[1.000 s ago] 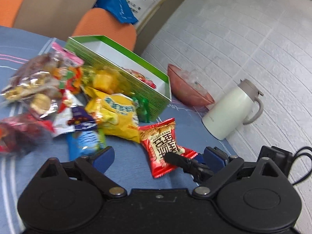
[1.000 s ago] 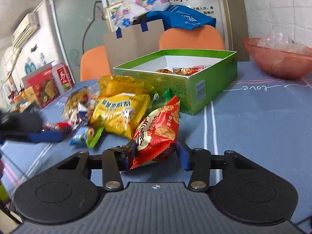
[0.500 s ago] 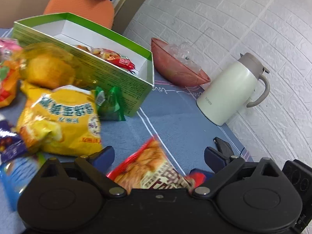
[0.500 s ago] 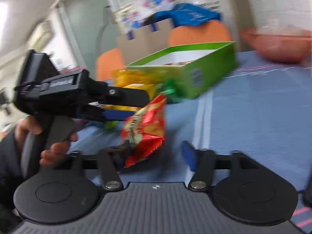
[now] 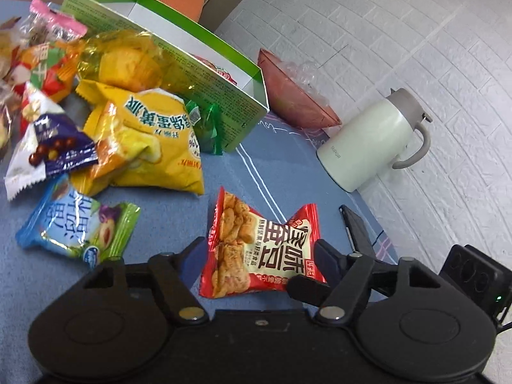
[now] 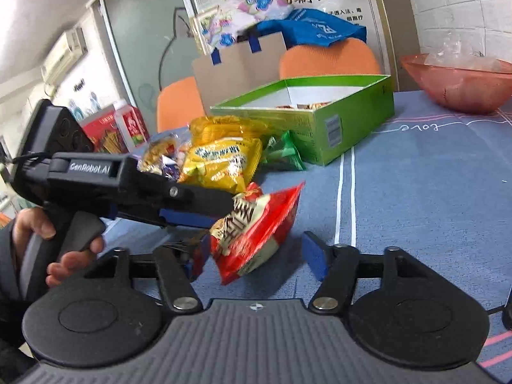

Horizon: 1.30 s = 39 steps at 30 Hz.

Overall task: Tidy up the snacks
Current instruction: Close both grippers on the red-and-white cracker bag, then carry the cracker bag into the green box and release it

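A red snack packet [image 5: 262,249] sits between the fingers of my left gripper [image 5: 260,252], which touch its two sides; it is held a little above the blue tablecloth. In the right wrist view the same packet [image 6: 256,233] hangs from the left gripper's fingers [image 6: 192,204]. My right gripper [image 6: 256,256] is open, its jaws wide on either side of the packet and not touching it. A green open box [image 5: 198,73] [image 6: 320,128] with a few packets inside stands behind a pile of snacks, among them a yellow bag [image 5: 150,147] [image 6: 224,166].
A pink bowl [image 5: 294,102] [image 6: 460,86] and a pale green thermos jug [image 5: 371,140] stand at the table's right by the brick wall. A blue-green packet [image 5: 76,227] lies to the left. Orange chairs [image 6: 329,60] and a cardboard bag stand behind the table.
The red packet has passed from my right gripper to my left one. The right jaws have opened, and the left gripper has swung in and closed on the packet.
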Motion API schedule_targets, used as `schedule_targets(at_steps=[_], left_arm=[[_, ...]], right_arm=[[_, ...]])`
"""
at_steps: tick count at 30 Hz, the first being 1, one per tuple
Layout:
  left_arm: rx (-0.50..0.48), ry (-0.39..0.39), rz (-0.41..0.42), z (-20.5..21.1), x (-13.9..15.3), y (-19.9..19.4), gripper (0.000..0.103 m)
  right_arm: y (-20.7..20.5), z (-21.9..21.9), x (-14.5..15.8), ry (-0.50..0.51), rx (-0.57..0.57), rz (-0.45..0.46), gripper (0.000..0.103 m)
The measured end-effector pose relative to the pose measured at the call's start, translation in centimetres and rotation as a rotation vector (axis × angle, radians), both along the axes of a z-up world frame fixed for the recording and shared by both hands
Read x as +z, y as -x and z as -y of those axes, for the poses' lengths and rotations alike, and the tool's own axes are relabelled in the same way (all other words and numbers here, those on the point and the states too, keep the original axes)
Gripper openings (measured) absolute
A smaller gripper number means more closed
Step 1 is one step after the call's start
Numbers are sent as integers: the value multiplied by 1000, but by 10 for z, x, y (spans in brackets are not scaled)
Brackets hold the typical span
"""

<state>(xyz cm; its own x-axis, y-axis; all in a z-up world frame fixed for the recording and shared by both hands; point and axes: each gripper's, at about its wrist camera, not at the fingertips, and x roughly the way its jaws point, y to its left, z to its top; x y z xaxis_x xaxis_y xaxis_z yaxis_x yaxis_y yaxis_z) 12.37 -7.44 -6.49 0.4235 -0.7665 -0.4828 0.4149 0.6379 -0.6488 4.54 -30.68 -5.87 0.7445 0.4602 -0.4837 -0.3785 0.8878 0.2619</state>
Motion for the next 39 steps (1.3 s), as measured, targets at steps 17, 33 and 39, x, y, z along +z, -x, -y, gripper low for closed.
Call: schedule_targets(at_steps=[17, 33, 39], left_arm=[[-22, 1, 35, 32, -1, -16, 97], [46, -33, 218, 29, 60, -18, 67], [95, -20, 286, 27, 92, -56, 67]], right_arm=[[-2, 13, -11, -24, -1, -17, 63], [-25, 7, 35, -38, -5, 143, 55], [-65, 1, 61, -43, -17, 247, 55]])
